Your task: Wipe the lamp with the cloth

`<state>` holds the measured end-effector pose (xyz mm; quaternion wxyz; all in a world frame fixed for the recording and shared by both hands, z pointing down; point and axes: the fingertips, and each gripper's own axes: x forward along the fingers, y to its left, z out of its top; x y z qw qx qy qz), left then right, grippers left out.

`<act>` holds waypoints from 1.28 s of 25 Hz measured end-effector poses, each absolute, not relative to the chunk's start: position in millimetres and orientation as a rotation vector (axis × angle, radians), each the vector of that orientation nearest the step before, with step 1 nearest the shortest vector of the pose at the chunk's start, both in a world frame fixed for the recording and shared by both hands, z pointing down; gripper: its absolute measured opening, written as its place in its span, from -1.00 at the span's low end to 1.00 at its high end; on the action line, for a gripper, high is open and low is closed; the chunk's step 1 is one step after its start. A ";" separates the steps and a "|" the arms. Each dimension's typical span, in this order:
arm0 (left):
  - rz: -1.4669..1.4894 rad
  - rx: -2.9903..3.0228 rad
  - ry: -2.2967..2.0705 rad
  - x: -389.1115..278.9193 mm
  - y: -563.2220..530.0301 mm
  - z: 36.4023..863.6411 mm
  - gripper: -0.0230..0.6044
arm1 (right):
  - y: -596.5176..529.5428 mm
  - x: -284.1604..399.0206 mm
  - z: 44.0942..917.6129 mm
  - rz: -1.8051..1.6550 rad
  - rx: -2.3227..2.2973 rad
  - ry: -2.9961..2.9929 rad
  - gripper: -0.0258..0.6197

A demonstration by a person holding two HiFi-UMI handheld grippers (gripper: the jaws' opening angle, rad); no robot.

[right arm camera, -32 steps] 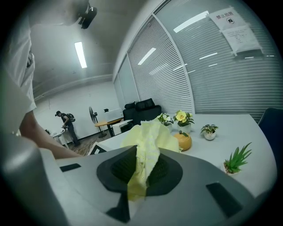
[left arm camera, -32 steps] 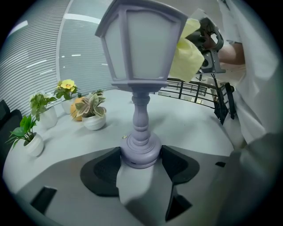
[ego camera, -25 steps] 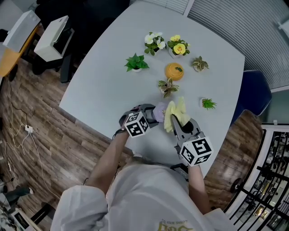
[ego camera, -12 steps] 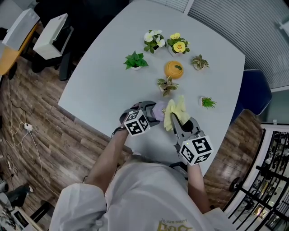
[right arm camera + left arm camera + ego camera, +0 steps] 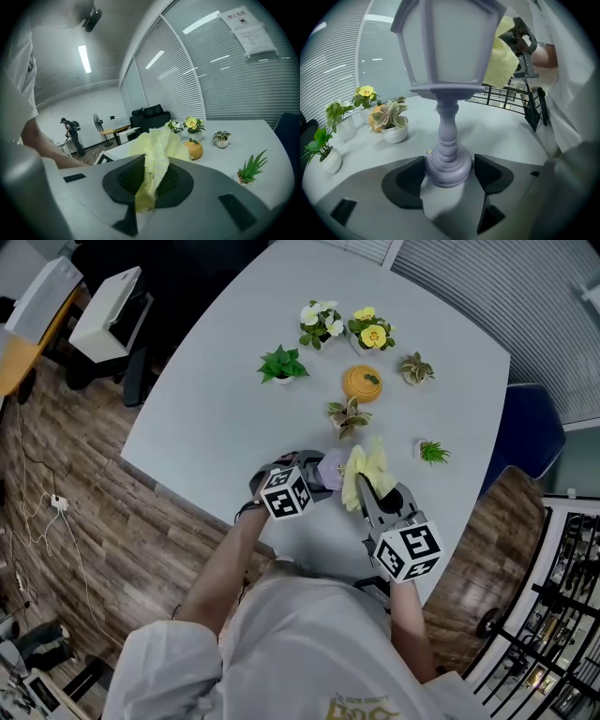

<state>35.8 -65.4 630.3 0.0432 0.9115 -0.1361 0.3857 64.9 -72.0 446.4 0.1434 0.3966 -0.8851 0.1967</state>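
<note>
At the bottom of the left gripper view, the left gripper (image 5: 449,169) has just been opening its jaws. They stand wide apart with the base (image 5: 447,164) of the lamp (image 5: 446,47) between them, and a gap shows at the right pad, so nothing clamps it. The lamp stands upright on the bench (image 5: 216,399) on its own weight.

Just to the right in the head view, the right gripper (image 5: 151,180) is clamped tight on the yellow cloth (image 5: 154,154). The cloth's loose end sits at the lamp's head, at the upper right of the left gripper view. I can't tell if it touches.

To my eye the steadying hold is off, so either the wiping is about finished or the grip is being reset. A firm rub with the cloth could tip the free lamp.

Further up the frame stand small potted plants (image 5: 349,418) and an orange pot (image 5: 361,386).
</note>
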 end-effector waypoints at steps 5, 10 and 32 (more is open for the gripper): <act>1.180 2.790 -0.417 35.4 -65.5 630.6 0.15 | -77.6 66.6 446.9 0.569 1.173 -2.544 -0.78; 1.181 2.797 -0.410 35.9 -64.4 630.6 0.14 | -82.6 68.0 445.5 0.547 1.189 -2.528 -0.78; 1.084 2.847 -0.498 36.5 -67.2 621.7 0.12 | -80.3 66.2 444.0 0.549 1.191 -2.512 -0.78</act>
